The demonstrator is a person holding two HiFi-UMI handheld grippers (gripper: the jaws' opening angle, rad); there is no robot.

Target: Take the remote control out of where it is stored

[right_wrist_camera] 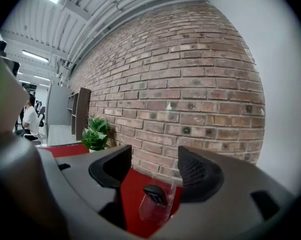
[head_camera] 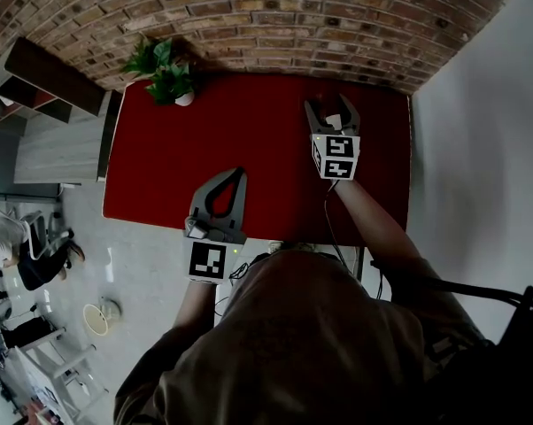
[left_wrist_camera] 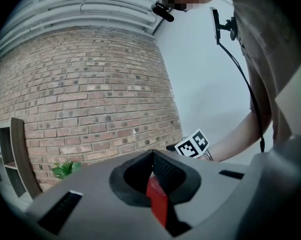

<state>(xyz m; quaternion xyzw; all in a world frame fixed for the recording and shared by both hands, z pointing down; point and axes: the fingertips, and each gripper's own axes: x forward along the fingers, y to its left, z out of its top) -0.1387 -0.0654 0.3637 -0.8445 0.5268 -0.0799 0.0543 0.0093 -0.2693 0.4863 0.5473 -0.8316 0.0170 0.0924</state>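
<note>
Person's brown-clad shoulders fill the near foreground of the head view.

- Left gripper: over the near edge of the red surface, jaws clenched tip to tip with nothing between them.
- Right gripper: toward the far right corner of the surface, jaws released and wide apart, set either side of a clear holder without pressing on it.
- Clear holder: stands on the surface close to the far edge, below the brick wall. It contains one dark remote control.
- Remote control: appears to stand on end, long axis near upright and leaning slightly, upper end out of the holder's mouth.
- Potted plant: at the far left corner.

The head view gives only a pale patch between the right jaws, while the right gripper view shows holder and remote. The left gripper view shows neither, only the right gripper's marker cube and the plant.
</note>
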